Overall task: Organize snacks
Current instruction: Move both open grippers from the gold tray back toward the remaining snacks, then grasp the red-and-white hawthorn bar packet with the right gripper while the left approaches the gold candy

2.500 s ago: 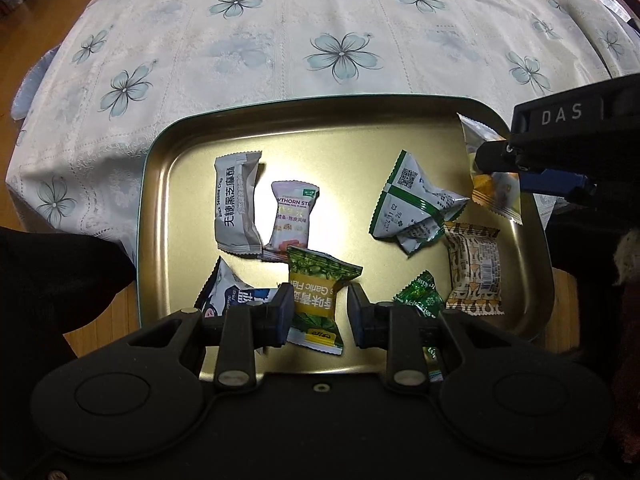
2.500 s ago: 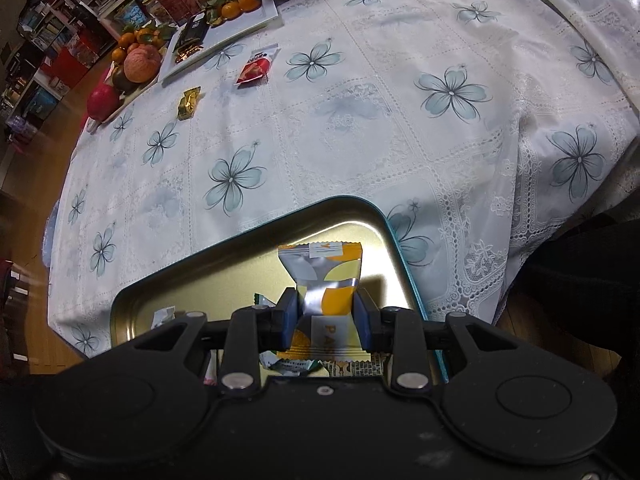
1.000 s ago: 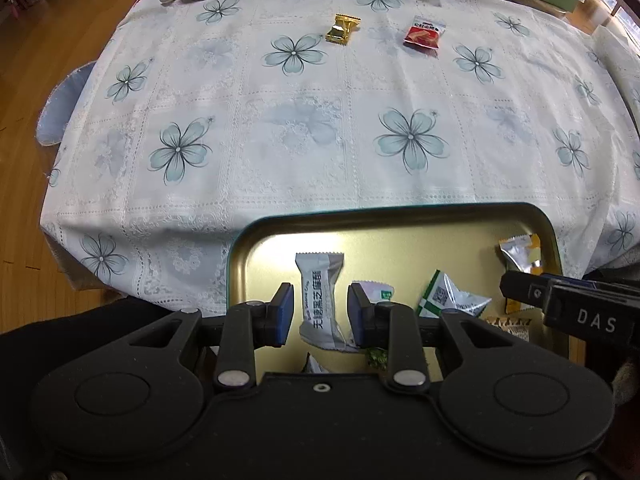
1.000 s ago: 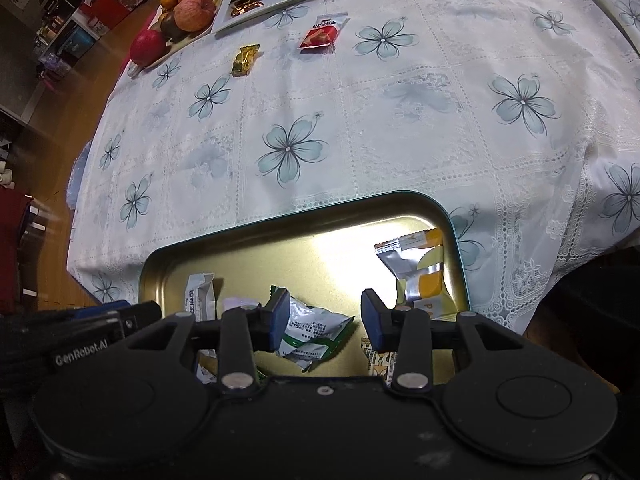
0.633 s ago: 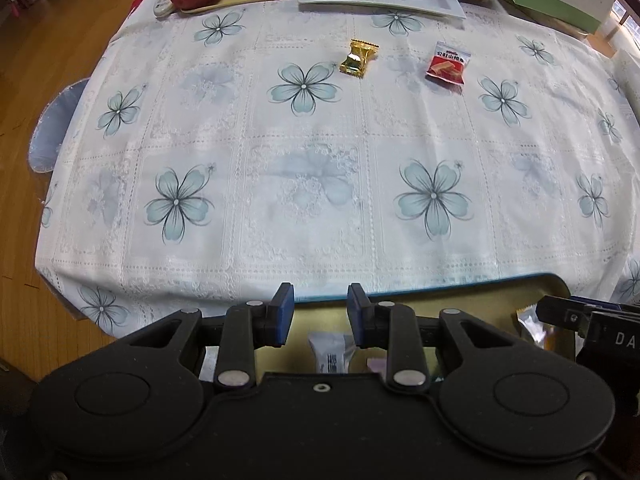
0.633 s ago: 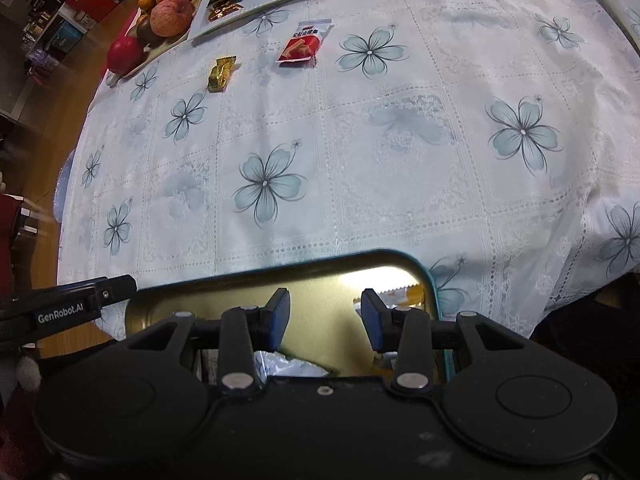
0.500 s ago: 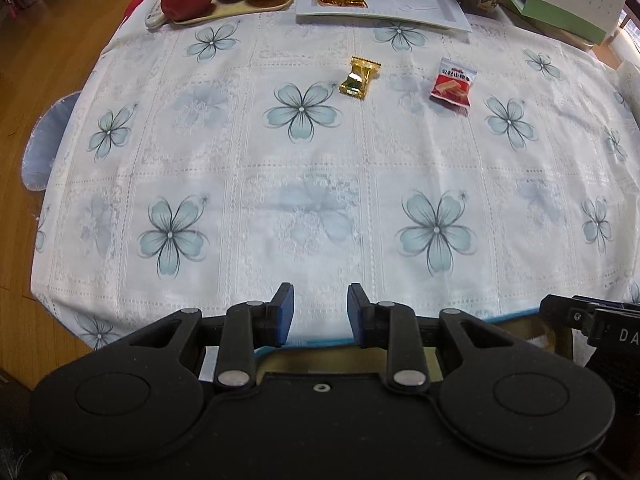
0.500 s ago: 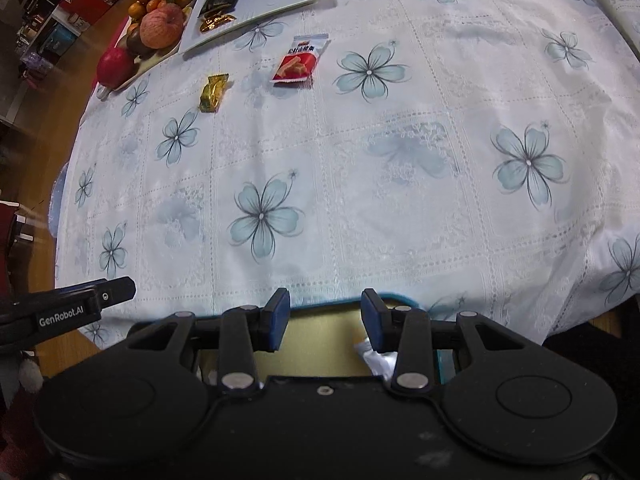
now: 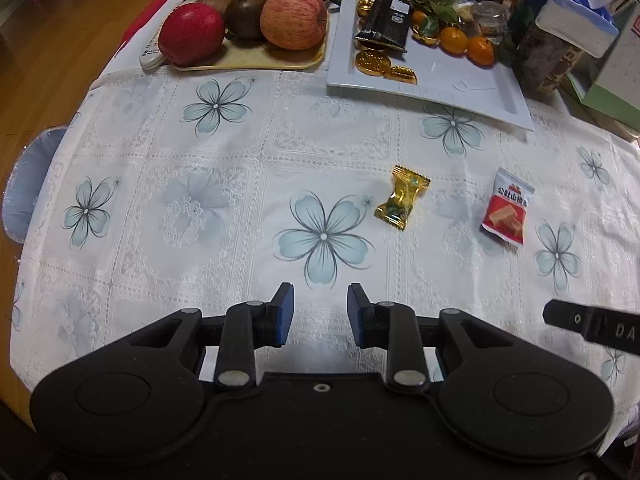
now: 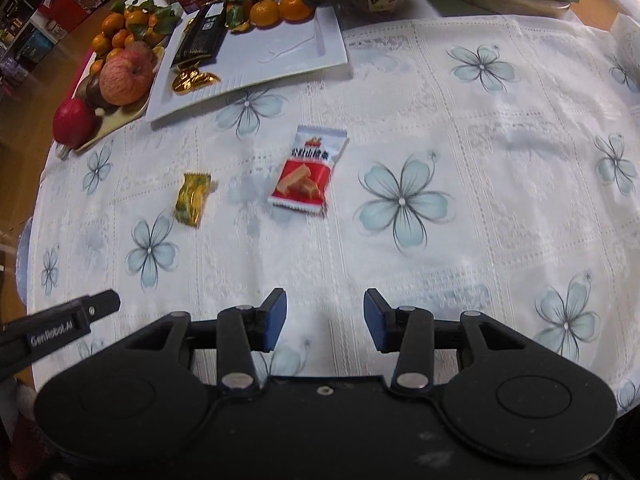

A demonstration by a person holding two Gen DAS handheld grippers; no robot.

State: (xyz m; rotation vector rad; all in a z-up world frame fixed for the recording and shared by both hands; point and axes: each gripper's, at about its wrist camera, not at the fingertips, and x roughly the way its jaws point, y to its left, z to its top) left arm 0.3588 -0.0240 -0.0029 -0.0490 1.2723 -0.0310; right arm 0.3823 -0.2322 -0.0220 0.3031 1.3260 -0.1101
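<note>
Both tools were empty, jaws parted; the right tool [image 10: 325,320] had just been opening. On the table [image 9: 200,216], the gold candy [image 9: 402,197] lay ahead-right of the left tool [image 9: 320,314]; the red packet [image 10: 308,170], lengthwise, lay ahead-left of the right.

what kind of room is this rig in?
Most likely a home dining or living room: a table under a lace floral tablecloth, a tray of apples and a white platter of tangerines and gold-wrapped sweets, wood flooring, and cluttered shelves behind.
</note>
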